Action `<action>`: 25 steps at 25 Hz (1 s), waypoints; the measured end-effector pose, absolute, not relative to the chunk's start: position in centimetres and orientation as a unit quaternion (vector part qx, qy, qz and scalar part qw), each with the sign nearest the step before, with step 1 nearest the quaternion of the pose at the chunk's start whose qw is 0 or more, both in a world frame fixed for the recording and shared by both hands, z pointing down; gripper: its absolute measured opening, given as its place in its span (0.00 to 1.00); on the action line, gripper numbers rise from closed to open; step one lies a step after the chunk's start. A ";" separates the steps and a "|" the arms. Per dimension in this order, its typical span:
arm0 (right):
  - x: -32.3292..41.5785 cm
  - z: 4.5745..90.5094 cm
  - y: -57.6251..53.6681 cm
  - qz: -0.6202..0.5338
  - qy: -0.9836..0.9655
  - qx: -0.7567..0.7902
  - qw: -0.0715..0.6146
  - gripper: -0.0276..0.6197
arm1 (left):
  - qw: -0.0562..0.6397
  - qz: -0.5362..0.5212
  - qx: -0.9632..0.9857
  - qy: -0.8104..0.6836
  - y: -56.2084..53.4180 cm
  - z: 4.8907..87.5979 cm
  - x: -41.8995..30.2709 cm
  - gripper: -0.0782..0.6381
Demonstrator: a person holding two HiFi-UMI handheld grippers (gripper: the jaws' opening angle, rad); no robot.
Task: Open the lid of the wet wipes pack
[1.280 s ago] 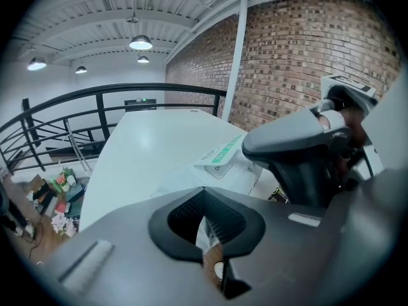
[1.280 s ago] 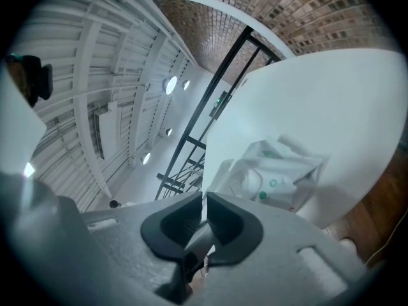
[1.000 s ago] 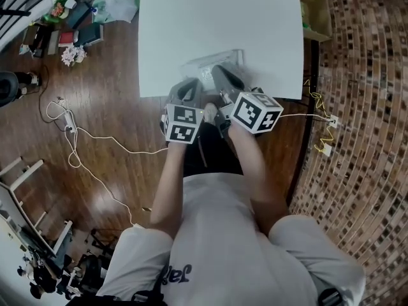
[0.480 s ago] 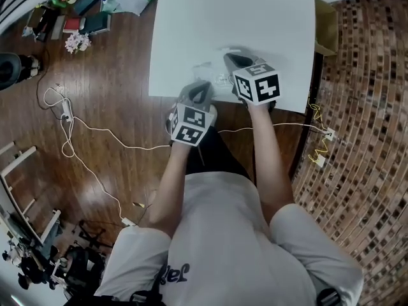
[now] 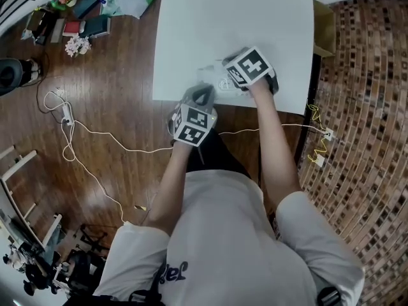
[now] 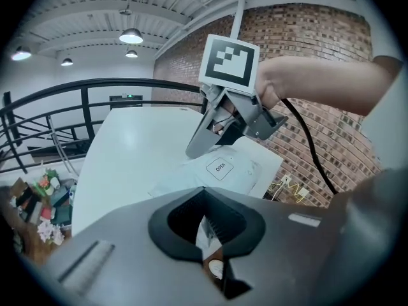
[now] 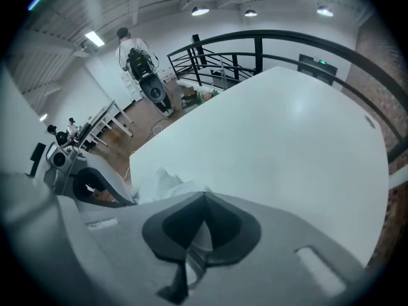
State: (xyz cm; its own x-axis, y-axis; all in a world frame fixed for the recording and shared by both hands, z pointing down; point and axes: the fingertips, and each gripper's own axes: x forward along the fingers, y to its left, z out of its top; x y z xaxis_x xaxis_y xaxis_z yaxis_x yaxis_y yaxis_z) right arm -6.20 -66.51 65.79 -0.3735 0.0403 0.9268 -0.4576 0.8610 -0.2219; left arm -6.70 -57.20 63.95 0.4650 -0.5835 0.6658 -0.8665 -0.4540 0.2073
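The wet wipes pack (image 5: 215,80) lies flat at the white table's front edge. Its white "OPEN" lid label (image 6: 220,167) is down flat on the pack. My left gripper (image 5: 203,90) reaches over the table edge, its jaws closed on the pack's near edge (image 6: 191,177), where the film is crumpled (image 7: 167,185). My right gripper (image 5: 233,75) points steeply down, shut, with its tips (image 6: 193,153) at the pack's top, just left of the label. In the right gripper view the jaws (image 7: 205,196) meet over the white film. I cannot tell whether any film is pinched between them.
The table (image 5: 229,18) stretches away beyond the pack. A cardboard box (image 5: 324,24) stands at its right side on the brick floor. White cables (image 5: 95,139) trail over the wooden floor at left, and bags and books (image 5: 95,11) lie at top left.
My right gripper has rolled, tipped downward and sunk from beside the table edge onto the pack. The left gripper has stayed at the pack's near edge.
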 end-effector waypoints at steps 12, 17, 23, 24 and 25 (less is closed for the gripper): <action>-5.1 59.6 -65.8 0.228 -0.819 0.245 0.466 0.03 | 0.281 0.235 0.823 -0.434 -57.3 61.3 -8.4 0.13; -2.8 52.8 -63.4 0.221 -0.856 0.325 0.336 0.03 | 0.253 0.183 0.844 -0.436 -57.9 55.8 -8.8 0.13; 1.6 46.1 -59.0 0.193 -0.871 0.390 0.229 0.03 | 0.189 0.138 0.853 -0.466 -57.0 47.7 -6.8 0.13; 2.4 45.3 -58.3 0.185 -0.873 0.396 0.217 0.03 | 0.177 0.133 0.852 -0.474 -56.5 46.4 -6.2 0.13; 3.1 44.7 -57.6 0.175 -0.875 0.400 0.207 0.03 | 0.165 0.129 0.850 -0.483 -56.0 45.4 -5.6 0.13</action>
State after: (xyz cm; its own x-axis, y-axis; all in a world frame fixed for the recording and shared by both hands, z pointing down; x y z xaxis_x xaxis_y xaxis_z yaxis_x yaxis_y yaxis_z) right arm 3.14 -57.61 44.69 -0.5939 -0.6283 0.5025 -0.7733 0.6180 -0.1414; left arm -5.63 -56.02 45.41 0.5009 -0.7785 0.3782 -0.8634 -0.4798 0.1558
